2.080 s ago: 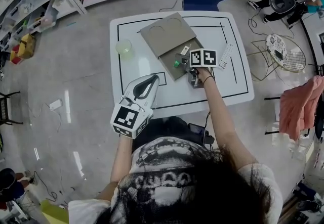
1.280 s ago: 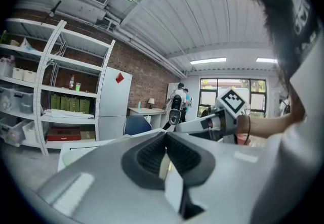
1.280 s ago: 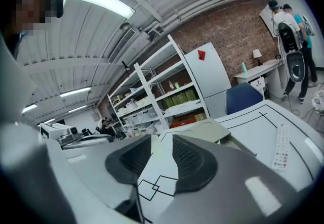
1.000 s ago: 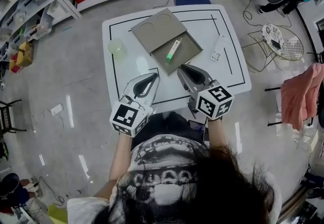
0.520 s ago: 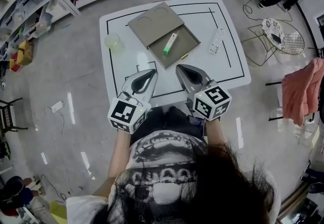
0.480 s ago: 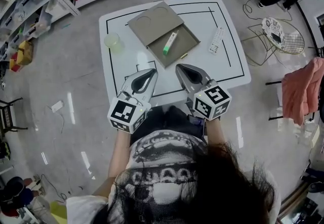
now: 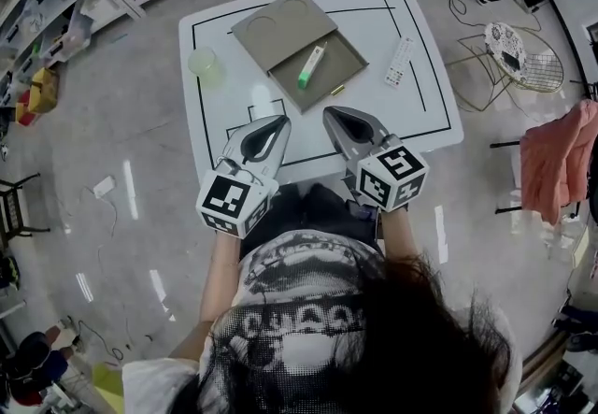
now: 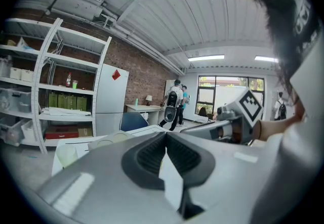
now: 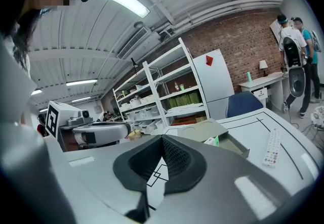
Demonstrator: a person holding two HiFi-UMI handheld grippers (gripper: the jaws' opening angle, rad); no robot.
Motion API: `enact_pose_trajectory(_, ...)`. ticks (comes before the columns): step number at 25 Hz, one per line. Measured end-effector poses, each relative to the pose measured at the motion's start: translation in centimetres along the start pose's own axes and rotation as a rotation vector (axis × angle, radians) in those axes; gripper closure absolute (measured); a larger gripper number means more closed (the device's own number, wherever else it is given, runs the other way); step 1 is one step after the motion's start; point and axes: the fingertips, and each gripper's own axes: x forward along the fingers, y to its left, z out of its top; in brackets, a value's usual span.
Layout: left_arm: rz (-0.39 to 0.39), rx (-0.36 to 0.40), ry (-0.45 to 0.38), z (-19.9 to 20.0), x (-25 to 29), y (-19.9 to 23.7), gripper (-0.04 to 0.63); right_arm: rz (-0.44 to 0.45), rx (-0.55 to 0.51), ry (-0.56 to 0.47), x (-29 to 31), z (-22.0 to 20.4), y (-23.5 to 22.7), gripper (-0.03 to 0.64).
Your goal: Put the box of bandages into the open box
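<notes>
Both grippers hover side by side over the near edge of the white table (image 7: 411, 113), lower middle of the head view. Left gripper (image 7: 273, 125) and right gripper (image 7: 334, 115) are clenched on nothing, ribbed dark rubber pads (image 9: 177, 160) pressed together. Makes sense imo: the slim white-and-green box of bandages (image 7: 311, 65) already lies slanted inside the flat grey cardboard open box (image 7: 338, 55), upper middle.

Bandage box (image 7: 312, 65) in open box (image 7: 342, 57), L gripper (image 7: 280, 121), R gripper (image 7: 329, 111) clear
</notes>
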Motion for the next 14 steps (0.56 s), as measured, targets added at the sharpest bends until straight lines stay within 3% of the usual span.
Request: enact_pose_trajectory(14,0.013,0.006,0.018,-0.2,0.8,0.2,0.595,-0.003,0.012,0.022,0.7,-0.4,-1.3,0.620)
